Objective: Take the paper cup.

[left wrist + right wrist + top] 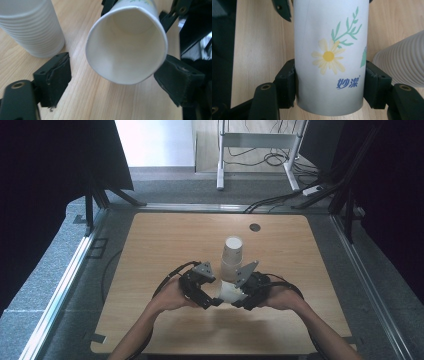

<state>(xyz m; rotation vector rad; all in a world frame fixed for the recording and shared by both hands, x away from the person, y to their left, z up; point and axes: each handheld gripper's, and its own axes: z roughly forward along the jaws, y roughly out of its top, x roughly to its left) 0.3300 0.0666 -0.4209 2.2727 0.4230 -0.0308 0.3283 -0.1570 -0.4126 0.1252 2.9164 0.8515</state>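
Note:
A white paper cup (231, 293) printed with a daisy and blue lettering (329, 50) lies level over the table between both hands. My right gripper (330, 86) is shut on it near its base, one pad pressing each side. Its open mouth (127, 45) faces my left gripper (115, 80), which is open: the left pad (52, 77) stands clear of the rim and the right pad (178, 80) sits close beside it. In the high view the left gripper (212, 301) and right gripper (240, 301) meet at the cup.
A tall stack of white ribbed paper cups (232, 257) stands upside down just behind the grippers, close to the held cup (30, 27) (402, 65). The wooden table (165, 240) has a dark round grommet (255, 227) at its far edge.

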